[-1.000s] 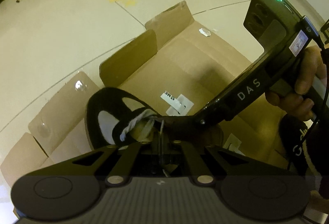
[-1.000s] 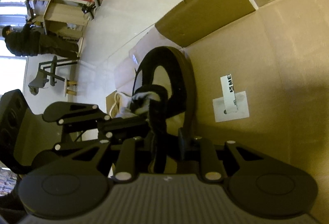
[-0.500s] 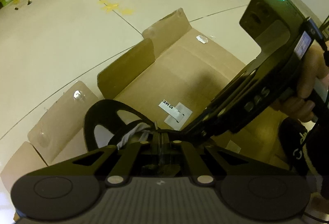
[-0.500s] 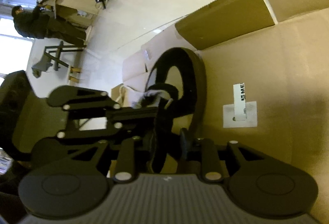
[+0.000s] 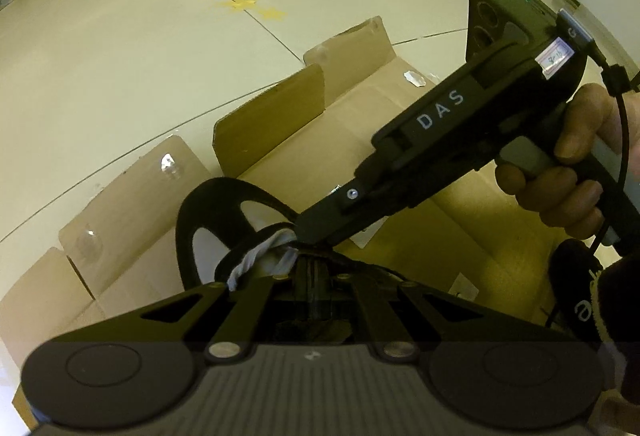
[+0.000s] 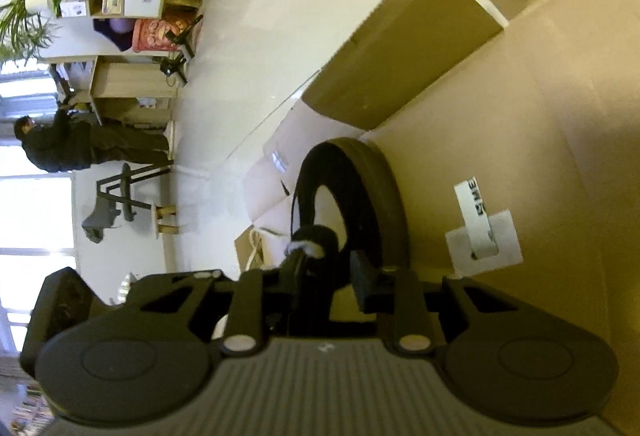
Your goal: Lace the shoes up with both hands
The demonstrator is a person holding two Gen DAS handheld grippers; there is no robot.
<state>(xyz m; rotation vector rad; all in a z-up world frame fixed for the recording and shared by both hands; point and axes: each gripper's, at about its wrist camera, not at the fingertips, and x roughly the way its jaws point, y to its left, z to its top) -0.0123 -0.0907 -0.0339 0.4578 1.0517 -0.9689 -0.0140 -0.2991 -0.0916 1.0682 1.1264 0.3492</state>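
Flattened brown cardboard sheet on the pale floor carries the black shoe just ahead of the clenched left gripper, pinching something unseen. From the right gripper, jaws closing around the shoe's tongue: lacing underway; next, a precise pull.

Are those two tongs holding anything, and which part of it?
Left tongs: shut, though what they pinch is hidden. Right tongs: closing on the black shoe's tongue area; a firm hold cannot be told.
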